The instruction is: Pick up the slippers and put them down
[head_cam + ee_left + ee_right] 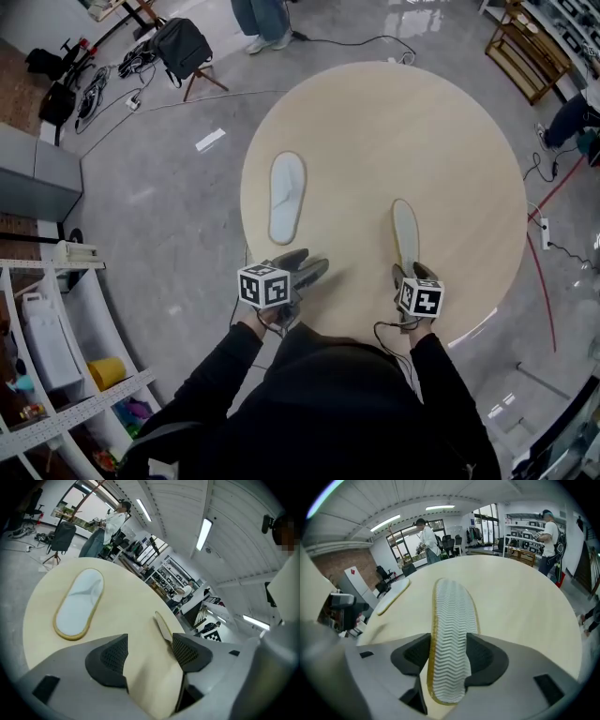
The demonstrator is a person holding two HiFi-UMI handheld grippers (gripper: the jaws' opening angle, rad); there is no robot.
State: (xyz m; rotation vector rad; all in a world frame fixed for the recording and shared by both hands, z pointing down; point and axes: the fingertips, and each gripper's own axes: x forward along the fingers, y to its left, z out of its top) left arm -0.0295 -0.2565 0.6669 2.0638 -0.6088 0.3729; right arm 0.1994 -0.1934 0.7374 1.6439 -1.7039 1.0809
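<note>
Right gripper (449,657) clamps slipper (452,613) — zigzag sole seen only in its view; left gripper (150,653) gapes empty.

No words, numbers or brand names can be read in any view. In the head view, the left marker cube (263,286), lower left of centre, and the right marker cube (421,297), lower right of centre, bear black-and-white square code patterns, not letters. In the right gripper view, a white panel (352,573) at the left of the frame carries a red mark too small to read.
</note>
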